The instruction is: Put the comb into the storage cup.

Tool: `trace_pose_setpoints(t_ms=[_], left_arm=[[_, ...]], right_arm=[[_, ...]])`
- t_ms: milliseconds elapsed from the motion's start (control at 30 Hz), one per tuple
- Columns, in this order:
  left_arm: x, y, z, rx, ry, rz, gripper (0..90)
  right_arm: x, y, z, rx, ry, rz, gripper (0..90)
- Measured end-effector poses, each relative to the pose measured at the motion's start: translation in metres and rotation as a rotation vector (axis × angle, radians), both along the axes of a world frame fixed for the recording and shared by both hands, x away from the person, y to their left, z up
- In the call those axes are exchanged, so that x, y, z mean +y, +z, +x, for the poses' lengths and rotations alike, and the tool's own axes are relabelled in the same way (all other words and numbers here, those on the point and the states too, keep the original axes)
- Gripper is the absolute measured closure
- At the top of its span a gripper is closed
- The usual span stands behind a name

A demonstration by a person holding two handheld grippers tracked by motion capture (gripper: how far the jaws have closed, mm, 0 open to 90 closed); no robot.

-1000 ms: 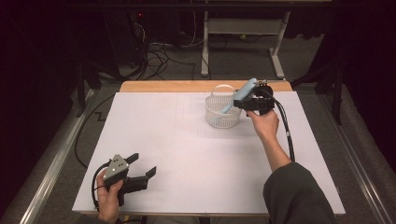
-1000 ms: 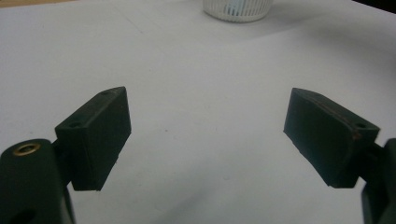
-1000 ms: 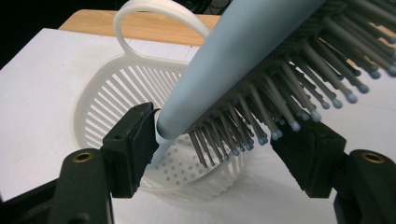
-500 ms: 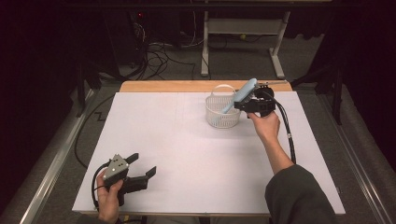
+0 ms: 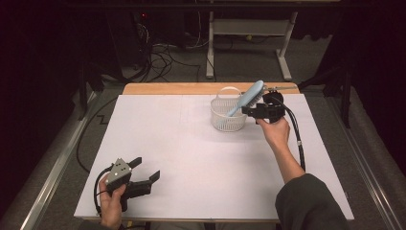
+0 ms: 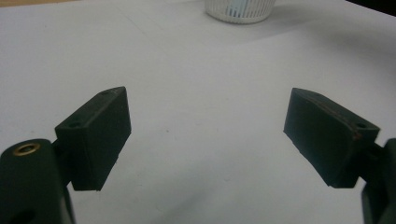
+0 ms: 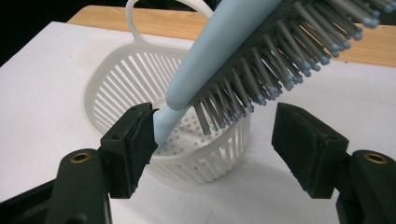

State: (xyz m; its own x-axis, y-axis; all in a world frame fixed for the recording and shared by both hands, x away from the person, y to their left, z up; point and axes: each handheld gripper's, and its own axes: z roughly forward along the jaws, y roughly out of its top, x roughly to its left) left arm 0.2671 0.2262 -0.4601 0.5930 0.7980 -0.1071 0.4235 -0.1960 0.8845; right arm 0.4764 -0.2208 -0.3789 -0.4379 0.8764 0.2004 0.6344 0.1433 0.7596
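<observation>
Nearest the person, the left gripper (image 5: 143, 178) sits low on the near-left of the table (image 5: 182, 158), its jaws spread wide with nothing between them; it has not moved over the last second. Farther out, the right gripper (image 5: 258, 111) hangs just beside the basket (image 5: 228, 115) at the far edge. Its jaws now stand wide apart, and the brush (image 5: 246, 97) rests in the basket on its own. A second ago the gripper was in nearly the same spot against the brush, so the change is small: it seems the grip has been let go, though from above the earlier jaw state is hard to read. In the right gripper view the brush's handle end (image 7: 163, 123) lies close to, perhaps touching, the left jaw, but is not clamped. That would mean the placing is done and only the hand's retreat remains. The brush leans steeply: handle tip down on the basket floor, head (image 7: 299, 42) up and out over the rim toward the far right, bristles facing down toward the gripper. Its long axis runs from low near-left to high far-right.
</observation>
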Motion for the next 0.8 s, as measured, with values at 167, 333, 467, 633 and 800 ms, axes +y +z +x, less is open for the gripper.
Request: trace_pose_setpoints(t_ms=[167,333,467,633,800], left_arm=[[0.000,0.000,0.001,0.006,-0.003,-0.003,15.8],[0.001,-0.001,0.002,0.016,0.008,-0.008,15.8],[0.001,-0.001,0.001,0.016,0.009,-0.007,15.8],[0.001,-0.001,0.001,0.013,0.007,0.001,15.8],[0.001,-0.001,0.001,0.014,0.010,-0.003,15.8]], right_arm=[[-0.004,0.001,-0.004,-0.011,0.005,0.006,30.9],[-0.006,0.003,-0.009,-0.022,0.023,-0.001,31.4],[-0.008,0.004,-0.012,-0.028,0.029,0.001,31.4],[-0.010,0.006,-0.015,-0.036,0.030,0.007,31.4],[-0.014,0.008,-0.019,-0.045,0.033,0.003,31.2]])
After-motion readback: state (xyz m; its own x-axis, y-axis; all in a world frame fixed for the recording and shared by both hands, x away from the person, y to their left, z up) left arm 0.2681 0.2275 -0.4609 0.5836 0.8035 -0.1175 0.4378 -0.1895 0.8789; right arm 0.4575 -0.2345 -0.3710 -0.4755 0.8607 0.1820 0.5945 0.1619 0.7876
